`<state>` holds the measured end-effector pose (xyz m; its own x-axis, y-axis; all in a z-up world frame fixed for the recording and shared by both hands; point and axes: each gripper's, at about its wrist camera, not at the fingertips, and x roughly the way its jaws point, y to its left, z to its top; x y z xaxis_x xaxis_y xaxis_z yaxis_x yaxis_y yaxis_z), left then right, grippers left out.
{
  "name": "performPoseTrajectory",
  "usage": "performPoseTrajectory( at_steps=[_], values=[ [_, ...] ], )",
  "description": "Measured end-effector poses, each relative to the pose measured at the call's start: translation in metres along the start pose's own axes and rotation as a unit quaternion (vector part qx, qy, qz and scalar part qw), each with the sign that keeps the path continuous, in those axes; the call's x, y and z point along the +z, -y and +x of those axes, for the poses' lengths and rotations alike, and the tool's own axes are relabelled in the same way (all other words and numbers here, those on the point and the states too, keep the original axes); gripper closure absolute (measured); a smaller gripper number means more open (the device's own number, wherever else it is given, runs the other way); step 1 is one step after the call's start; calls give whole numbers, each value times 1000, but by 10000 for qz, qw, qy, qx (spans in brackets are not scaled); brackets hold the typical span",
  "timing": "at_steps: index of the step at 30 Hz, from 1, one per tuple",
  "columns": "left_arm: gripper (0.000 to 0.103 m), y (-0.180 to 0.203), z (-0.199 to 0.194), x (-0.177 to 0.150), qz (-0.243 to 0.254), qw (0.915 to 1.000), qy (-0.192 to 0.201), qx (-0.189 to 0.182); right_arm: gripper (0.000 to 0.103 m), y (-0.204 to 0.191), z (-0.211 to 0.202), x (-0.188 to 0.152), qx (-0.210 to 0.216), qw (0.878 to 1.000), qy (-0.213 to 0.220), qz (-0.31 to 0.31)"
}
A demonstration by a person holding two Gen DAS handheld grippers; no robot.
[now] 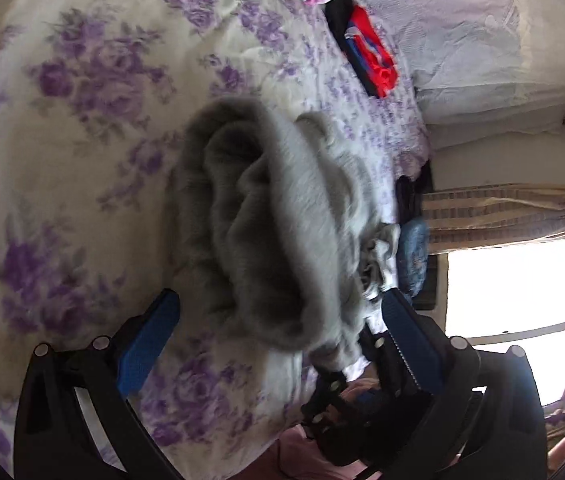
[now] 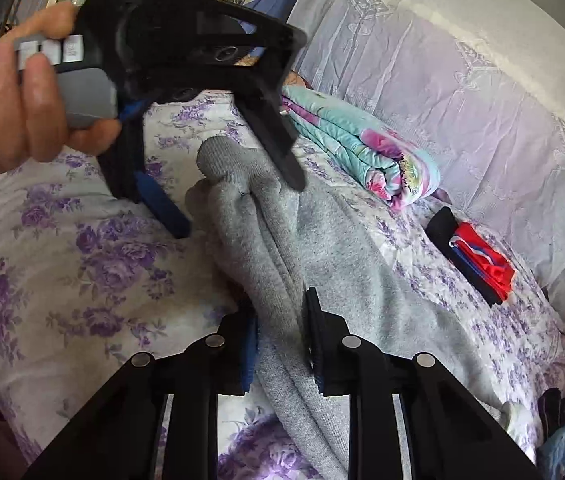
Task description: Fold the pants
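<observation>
Pants (image 2: 322, 256): grey fleece, bunched in thick folds on the floral bed (image 2: 94, 264). Right gripper (image 2: 282, 320) clamped on one fold; left gripper (image 1: 278, 312) spread wide around the bunch, pads clear. Right view alone: hand (image 2: 14, 112), folded blanket (image 2: 366, 148).

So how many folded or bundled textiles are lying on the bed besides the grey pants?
2. A floral teal-and-pink bundle lies near the pale pillow; a red, blue and black folded item sits further along the same edge. Others may be hidden beyond the bed's edge.
</observation>
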<state>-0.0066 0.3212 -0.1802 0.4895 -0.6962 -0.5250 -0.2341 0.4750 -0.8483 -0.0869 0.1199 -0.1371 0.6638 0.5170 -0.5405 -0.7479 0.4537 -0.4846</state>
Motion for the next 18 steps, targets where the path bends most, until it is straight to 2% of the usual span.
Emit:
performPoseTrajectory(
  at_steps=[1,3,4,6,7,9,11,13,14,15,16,17,18],
  values=[
    [30,1,3,3,6,9999,56,-123,80,-2,0,-2,8,10000,-9,-11],
    [55,1,13,5,28,9999,41,-87,78,-3,-3,-3,-92,9999,28,-38],
    [60,0,15,5,12,9999,68,-88,73,-1,-9,-5,-57,10000,72,-3],
    [64,-4,17,3,-1,9999,113,-105,61,13,-27,-10,173,9993,208,265],
    [65,-4,16,2,22,9997,142,-171,57,28,-37,-15,268,9977,284,559],
    [67,0,11,0,158,9995,258,-136,57,64,-54,-25,114,9911,412,1258],
    [68,6,8,-2,343,9985,395,-178,57,109,-69,-44,-456,9753,474,2109],
    [68,16,5,-3,537,9970,533,-177,57,152,-77,-72,-1212,9478,374,2925],
    [68,19,6,-2,595,9963,588,-193,58,167,-75,-86,-1387,9353,230,3247],
    [69,26,5,-3,684,9953,656,-219,58,180,-69,-104,-1482,9231,25,3549],
    [69,30,5,-3,738,9946,696,-238,63,192,-52,-127,-1446,9112,-448,3832],
    [69,33,4,-4,796,9938,738,-255,67,197,-34,-147,-1317,8996,-950,4054],
    [69,39,3,-6,853,9929,784,-280,67,198,-22,-167,-1055,8882,-1109,4332]
  ],
)
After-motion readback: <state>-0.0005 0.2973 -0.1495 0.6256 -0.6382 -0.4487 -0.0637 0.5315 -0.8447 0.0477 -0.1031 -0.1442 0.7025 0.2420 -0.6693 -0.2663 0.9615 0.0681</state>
